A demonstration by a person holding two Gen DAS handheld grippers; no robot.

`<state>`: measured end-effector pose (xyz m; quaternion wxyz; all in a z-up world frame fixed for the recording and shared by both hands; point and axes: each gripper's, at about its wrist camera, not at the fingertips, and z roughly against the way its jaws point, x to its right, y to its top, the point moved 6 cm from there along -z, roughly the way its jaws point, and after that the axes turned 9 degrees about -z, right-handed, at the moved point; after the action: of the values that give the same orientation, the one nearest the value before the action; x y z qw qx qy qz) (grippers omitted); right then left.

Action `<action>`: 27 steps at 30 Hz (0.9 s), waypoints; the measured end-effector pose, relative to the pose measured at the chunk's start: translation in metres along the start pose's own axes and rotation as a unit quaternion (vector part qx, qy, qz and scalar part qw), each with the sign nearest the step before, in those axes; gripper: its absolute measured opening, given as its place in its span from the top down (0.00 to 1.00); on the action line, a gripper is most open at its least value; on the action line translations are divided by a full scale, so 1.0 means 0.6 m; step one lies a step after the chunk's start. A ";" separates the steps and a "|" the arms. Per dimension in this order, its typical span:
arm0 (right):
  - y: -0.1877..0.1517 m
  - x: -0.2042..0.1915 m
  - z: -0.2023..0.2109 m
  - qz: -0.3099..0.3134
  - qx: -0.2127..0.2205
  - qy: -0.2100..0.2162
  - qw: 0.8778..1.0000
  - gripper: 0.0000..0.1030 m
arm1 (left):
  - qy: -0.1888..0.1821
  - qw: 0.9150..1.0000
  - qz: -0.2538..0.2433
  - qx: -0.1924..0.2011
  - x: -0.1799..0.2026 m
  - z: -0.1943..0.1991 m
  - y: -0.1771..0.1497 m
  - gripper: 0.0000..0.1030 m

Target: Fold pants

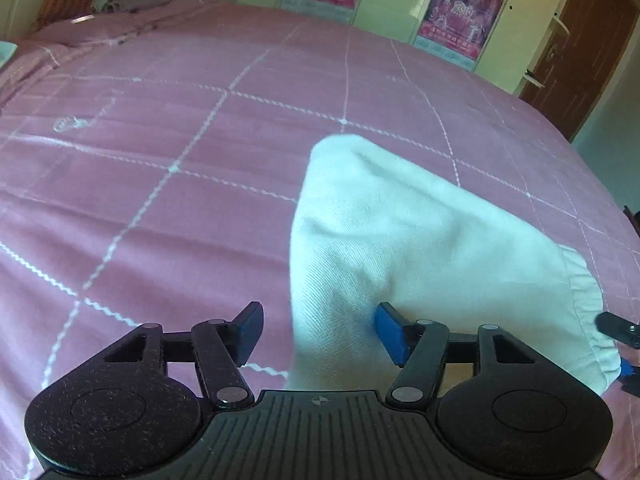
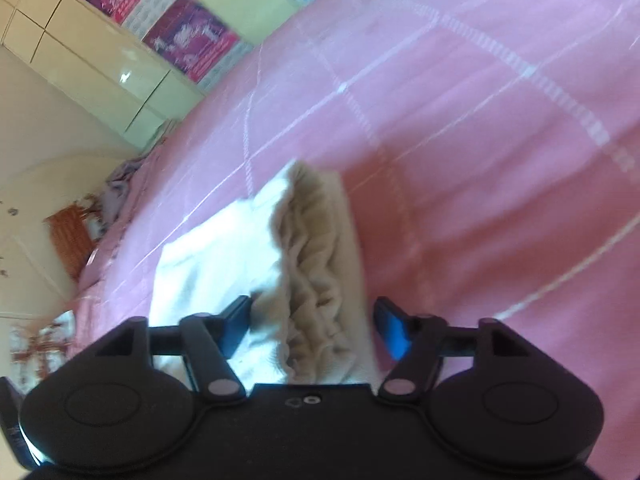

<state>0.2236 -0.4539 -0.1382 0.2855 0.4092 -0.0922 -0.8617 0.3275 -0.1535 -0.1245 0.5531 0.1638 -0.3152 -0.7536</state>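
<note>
white pants on a pink bed, both tongs open

the white pants (image 1: 420, 240) lie folded on the pink checked bedspread (image 1: 180, 160). the left tongs (image 1: 318, 332) stand open, one edge of the cloth between the blue pads, no pad pressing it. in the right wrist view the right tongs (image 2: 312, 328) gape around the gathered elastic waistband (image 2: 320, 260), not clamped. posters (image 1: 456, 16) hang on the wardrobe doors beyond the bed.
</note>
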 end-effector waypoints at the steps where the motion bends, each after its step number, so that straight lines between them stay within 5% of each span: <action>1: 0.002 -0.001 0.020 0.007 0.021 -0.008 1.000 0.31 | 0.012 1.000 -0.004 0.022 0.000 0.017 0.003 0.40; 3: 0.007 -0.020 0.054 0.038 0.052 -0.019 0.998 0.38 | 0.002 0.999 -0.011 0.049 0.012 0.041 0.014 0.40; 4: 0.004 -0.045 0.067 0.075 0.064 -0.020 0.995 0.49 | -0.009 0.999 -0.021 0.047 0.023 0.045 0.019 0.40; 9: -0.061 -0.169 0.058 0.235 0.055 -0.006 0.970 0.66 | -0.019 0.996 -0.081 -0.019 0.088 0.017 -0.029 0.40; 12: -0.108 -0.159 0.011 0.269 0.004 -0.049 0.962 0.70 | -0.006 0.993 -0.115 -0.027 0.101 0.014 -0.060 0.39; 15: -0.121 -0.104 -0.018 0.270 -0.019 -0.100 0.958 1.00 | -0.017 0.994 -0.099 -0.039 0.095 0.018 -0.056 0.39; 18: -0.097 -0.082 -0.017 0.195 -0.033 -0.081 0.977 1.00 | -0.010 0.993 -0.112 -0.038 0.102 0.026 -0.055 0.39; 21: -0.100 -0.079 -0.014 0.178 -0.032 -0.083 0.980 1.00 | 0.002 0.992 -0.118 -0.034 0.110 0.039 -0.055 0.38; 23: -0.108 -0.078 0.001 0.165 -0.027 -0.080 0.983 1.00 | 0.004 0.993 -0.116 -0.032 0.112 0.047 -0.052 0.27; 25: -0.110 -0.086 0.017 0.162 -0.023 -0.069 0.984 0.84 | 0.007 0.993 -0.116 -0.025 0.116 0.057 -0.046 0.08; 27: -0.113 -0.101 0.036 0.164 -0.009 -0.057 0.985 0.75 | 0.017 0.991 -0.129 -0.011 0.126 0.073 -0.041 0.07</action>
<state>0.2096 -0.3651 -0.1114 0.4206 0.3359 -0.1662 -0.8262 0.2583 -0.2068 -0.1003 0.4582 0.2095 -0.2739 -0.8192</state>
